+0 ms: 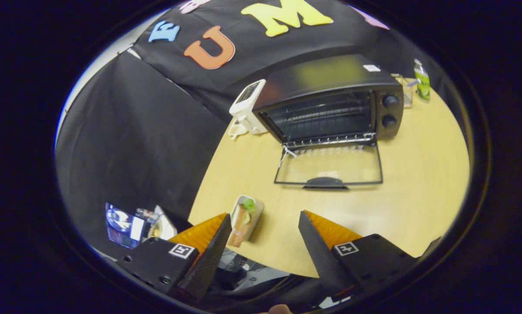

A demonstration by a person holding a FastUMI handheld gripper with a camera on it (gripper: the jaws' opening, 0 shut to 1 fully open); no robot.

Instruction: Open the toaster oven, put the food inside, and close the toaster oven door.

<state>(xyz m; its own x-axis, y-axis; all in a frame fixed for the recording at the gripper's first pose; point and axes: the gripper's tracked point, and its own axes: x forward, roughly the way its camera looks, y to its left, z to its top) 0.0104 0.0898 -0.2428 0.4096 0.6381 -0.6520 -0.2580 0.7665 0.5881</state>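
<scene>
A black toaster oven (pixel 330 98) stands at the far side of the wooden table (pixel 409 187). Its glass door (pixel 328 168) lies folded down flat on the table, and the wire rack (pixel 326 139) shows inside. The food (pixel 243 218), a sandwich-like piece with green leaf in a small white tray, lies near the table's front edge, just beside the left finger's tip. My gripper (pixel 265 220) is open, fingers wide apart above the table's front edge, with nothing between them.
A white toaster (pixel 248 109) stands to the left of the oven. A green bottle (pixel 422 83) and a clear container stand behind the oven to the right. Below the table's edge on the left lie a few small items on the floor.
</scene>
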